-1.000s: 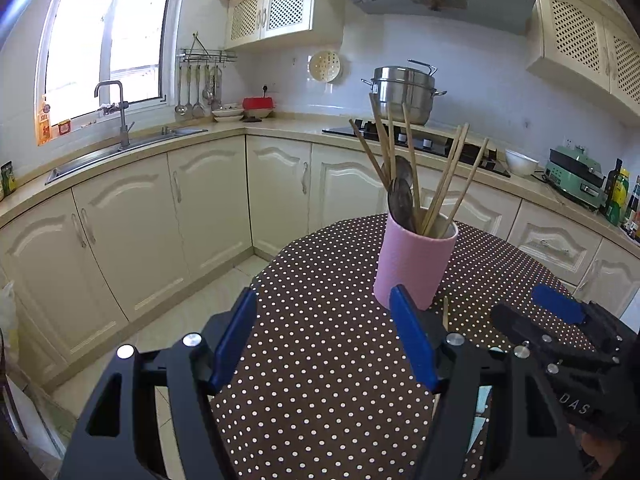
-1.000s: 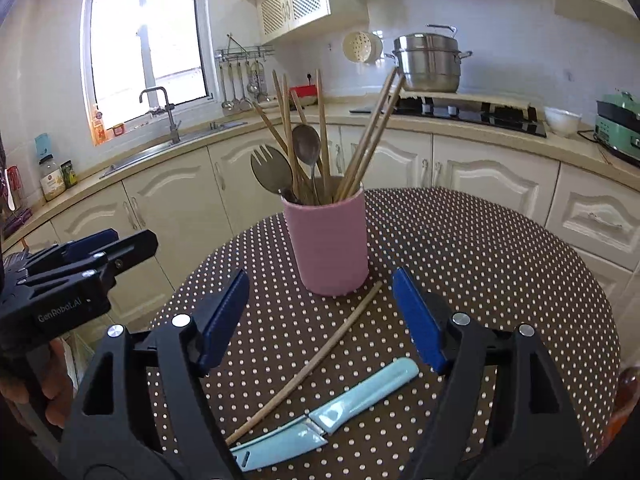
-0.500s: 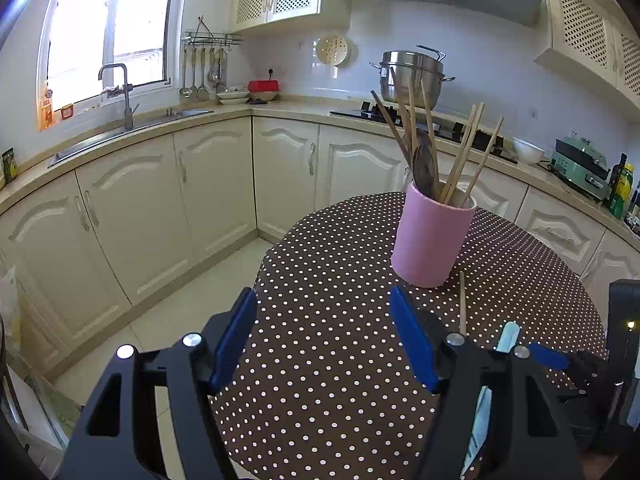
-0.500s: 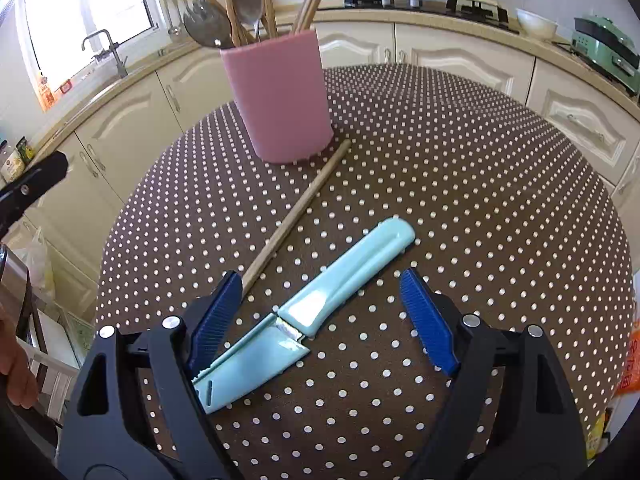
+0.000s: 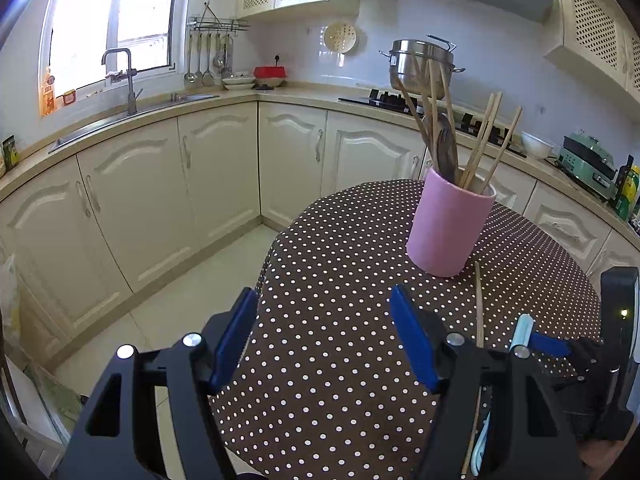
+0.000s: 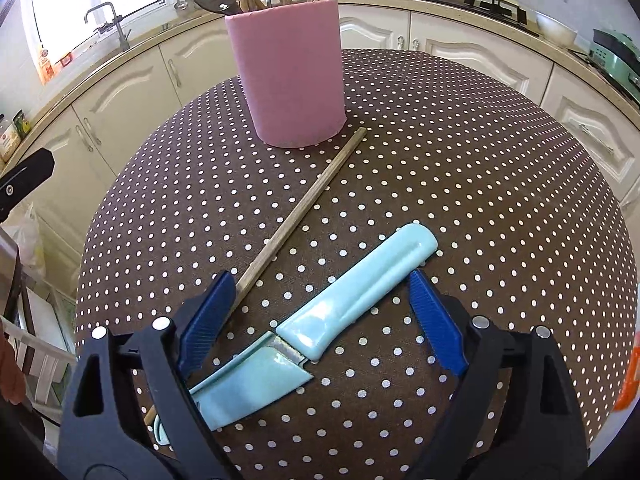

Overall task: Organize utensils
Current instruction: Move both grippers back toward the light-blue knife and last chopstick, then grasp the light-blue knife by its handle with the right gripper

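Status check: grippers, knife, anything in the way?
Right gripper opening, astride the light-blue knife, pads not touching. Left gripper open, empty. Loose chopstick beside the knife, under the left finger; pink holder beyond.

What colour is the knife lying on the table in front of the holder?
Light blue, handle and blade alike, on the knife. It shows best in the right wrist view.

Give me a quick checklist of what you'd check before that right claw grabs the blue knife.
1. Right gripper jaws apart and opening: ok.
2. Knife between its fingers, pads not yet touching: ok.
3. Chopstick clear of the grip: not ok, its near end passes under the left finger.
4. Pink cup upright, with room among its utensils: ok.
5. Left gripper open, empty, aside: ok.
6. Knife's blade edge direction: cannot tell.
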Tool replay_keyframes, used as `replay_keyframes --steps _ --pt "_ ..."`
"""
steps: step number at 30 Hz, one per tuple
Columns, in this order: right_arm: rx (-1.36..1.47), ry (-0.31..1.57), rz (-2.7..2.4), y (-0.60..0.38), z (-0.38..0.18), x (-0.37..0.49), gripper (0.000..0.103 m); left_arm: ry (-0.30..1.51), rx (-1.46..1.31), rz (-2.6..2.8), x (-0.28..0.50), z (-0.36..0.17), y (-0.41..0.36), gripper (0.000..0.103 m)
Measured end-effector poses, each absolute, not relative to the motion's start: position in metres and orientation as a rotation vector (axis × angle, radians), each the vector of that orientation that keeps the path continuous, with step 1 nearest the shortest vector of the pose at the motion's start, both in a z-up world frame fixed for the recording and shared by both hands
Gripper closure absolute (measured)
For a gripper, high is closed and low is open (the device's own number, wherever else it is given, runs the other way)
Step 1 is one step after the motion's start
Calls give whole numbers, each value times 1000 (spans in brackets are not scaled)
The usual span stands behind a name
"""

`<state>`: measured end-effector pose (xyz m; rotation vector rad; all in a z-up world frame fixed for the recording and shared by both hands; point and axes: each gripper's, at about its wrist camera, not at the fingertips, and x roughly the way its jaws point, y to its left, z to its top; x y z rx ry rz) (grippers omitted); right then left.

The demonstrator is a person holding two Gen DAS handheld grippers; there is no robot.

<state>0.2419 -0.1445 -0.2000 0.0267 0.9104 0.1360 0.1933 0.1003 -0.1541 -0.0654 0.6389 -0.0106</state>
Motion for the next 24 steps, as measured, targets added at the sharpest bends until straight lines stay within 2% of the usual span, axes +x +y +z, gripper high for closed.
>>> replay_keyframes --steps 20,22,24 --pt "-36 923 179 -168 -203 221 17 684 -73 -21 202 -161 93 35" --pt "-61 936 181 -170 -202 220 21 691 -70 -23 202 -162 91 35" --pt "-92 954 192 -173 -202 219 32 694 -70 -26 202 -163 89 35"
